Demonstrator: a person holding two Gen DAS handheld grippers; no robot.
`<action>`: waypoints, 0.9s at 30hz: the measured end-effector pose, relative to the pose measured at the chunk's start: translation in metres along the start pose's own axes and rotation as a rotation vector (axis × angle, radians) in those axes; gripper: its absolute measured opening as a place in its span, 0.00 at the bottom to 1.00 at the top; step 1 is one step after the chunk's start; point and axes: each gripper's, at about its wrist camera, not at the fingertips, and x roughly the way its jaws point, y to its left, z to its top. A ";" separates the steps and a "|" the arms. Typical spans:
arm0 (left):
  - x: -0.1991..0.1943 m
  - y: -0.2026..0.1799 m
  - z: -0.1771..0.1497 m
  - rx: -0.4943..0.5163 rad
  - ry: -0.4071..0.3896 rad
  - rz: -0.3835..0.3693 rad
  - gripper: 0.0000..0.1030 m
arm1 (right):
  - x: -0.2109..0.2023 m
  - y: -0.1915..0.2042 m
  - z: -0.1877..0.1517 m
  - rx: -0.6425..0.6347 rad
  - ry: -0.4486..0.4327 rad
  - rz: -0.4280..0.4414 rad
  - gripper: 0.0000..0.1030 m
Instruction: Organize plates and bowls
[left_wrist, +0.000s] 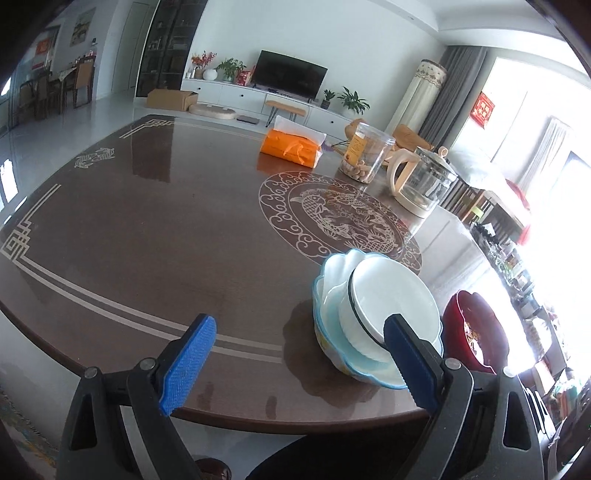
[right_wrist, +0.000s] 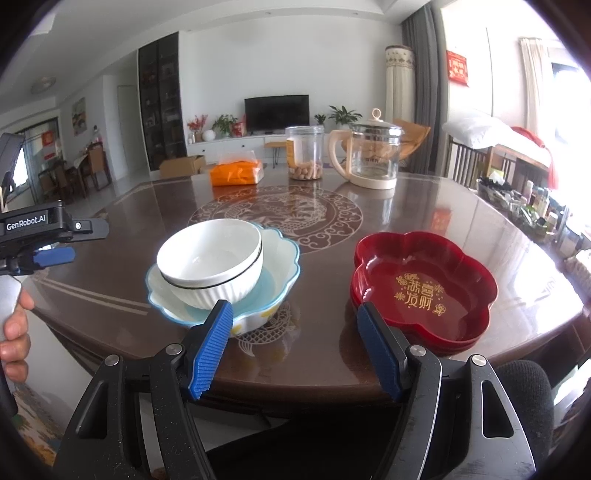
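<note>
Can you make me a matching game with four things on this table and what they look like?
Things:
1. ribbed bowl
2. flower-shaped tray
3. tissue pack
4. glass kettle

Looks:
A. orange
B. white, sitting inside the blue-rimmed bowl
C. see-through with a cream handle
D. red with gold writing

Pairs: 1-B, 2-D, 3-A, 4-C

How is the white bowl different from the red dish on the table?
The white bowl is round and deep with ribbed sides; the red dish is shallow and flower-shaped. The white bowl sits tilted inside a blue-rimmed bowl; the red dish lies flat. The white bowl is plain inside; the red dish carries gold writing. Both are empty, and neither is held.
</note>
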 end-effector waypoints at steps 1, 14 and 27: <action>0.002 -0.001 -0.002 0.009 0.018 -0.019 0.89 | 0.000 -0.001 0.000 0.002 -0.002 0.003 0.71; 0.004 -0.013 0.001 0.118 0.015 0.067 0.89 | 0.003 0.003 -0.001 -0.024 -0.009 0.015 0.71; 0.001 -0.014 0.007 0.179 0.078 0.068 0.89 | 0.002 0.012 -0.004 -0.075 -0.023 0.031 0.71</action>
